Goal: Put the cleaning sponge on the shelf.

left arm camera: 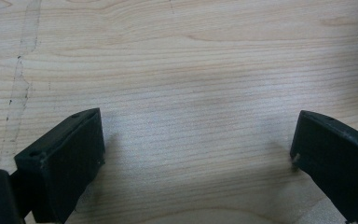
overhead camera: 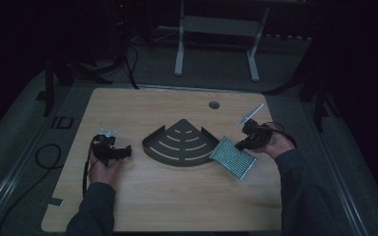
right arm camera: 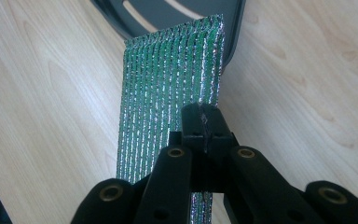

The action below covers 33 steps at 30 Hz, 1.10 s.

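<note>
Holding: right hand-held gripper (overhead camera: 250, 139), right of centre in the high view, jaws pinched tight on one edge of the green-and-silver ribbed scouring pad (overhead camera: 233, 157); the right gripper view shows the same clamp (right arm camera: 204, 122) on the pad (right arm camera: 168, 98).
Pad position: just right of frame centre in the high view, flat rectangle tilted, one corner at or over the right tip of the dark fan-shaped slotted metal corner tray (overhead camera: 179, 143). Whether it touches the tray, cannot tell. It looks clear of the worktop.
Left hand-held gripper: (overhead camera: 112, 150) left of centre in the high view, resting low near the pale wooden worktop (overhead camera: 177, 196); jaws spread wide, nothing between them, bare wood grain between them in the left gripper view (left arm camera: 191, 154).
Step in hand (judgement): carrying the pad toward the tray to set it inside.
Doing it well: keep the pinch firm, as the pad is thin and limp and may sag or swing; raise it enough to pass over the tray's low raised rim; bring it over the slotted floor, level it, lower until it lies flat, then release.
Risk: a trailing corner catching the rim and folding the pad.
Container: the tray sits mid-frame, curved edge toward the bottom of the picture; its slotted floor looks bare, nothing lying in it.
Other item: small clear-and-grey object (overhead camera: 109, 132) just above the left hand-held gripper, too dim to identify.
</note>
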Each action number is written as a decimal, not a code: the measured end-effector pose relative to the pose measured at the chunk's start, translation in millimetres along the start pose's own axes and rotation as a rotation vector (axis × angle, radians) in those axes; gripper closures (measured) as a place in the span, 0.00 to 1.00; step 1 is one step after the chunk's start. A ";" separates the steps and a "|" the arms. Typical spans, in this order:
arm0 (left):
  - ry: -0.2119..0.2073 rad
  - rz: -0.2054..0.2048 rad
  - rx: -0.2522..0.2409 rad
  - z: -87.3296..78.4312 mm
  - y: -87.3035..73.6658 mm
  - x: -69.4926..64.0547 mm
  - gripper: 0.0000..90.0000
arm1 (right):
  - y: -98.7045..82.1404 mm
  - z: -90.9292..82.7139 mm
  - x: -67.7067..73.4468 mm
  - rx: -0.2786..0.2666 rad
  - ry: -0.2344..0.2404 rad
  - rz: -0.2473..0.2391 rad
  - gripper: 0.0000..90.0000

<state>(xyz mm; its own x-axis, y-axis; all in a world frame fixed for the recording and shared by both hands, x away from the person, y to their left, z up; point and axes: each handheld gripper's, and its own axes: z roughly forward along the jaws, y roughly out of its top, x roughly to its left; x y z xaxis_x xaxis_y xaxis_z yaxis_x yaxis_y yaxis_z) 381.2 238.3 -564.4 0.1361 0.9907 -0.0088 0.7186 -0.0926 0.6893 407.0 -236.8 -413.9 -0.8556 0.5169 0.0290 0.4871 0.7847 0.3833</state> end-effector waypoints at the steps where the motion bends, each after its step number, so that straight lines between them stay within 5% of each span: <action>1: 0.000 0.000 0.000 0.0 0.0 0.0 0.03 | 1.2 -1.0 0.1 -0.006 -0.001 0.002 1.00; 33: 0.001 -0.001 0.001 0.0 0.0 -0.1 0.03 | 35.0 1.5 -3.2 -0.043 -0.057 0.031 1.00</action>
<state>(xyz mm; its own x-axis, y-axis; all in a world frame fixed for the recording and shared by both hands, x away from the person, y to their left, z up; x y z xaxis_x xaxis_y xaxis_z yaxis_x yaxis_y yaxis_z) 381.2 238.2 -564.4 0.1349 0.9908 -0.0089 0.7191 -0.0917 0.6889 427.0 -210.5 -401.9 -0.8283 0.5602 -0.0103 0.5041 0.7531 0.4228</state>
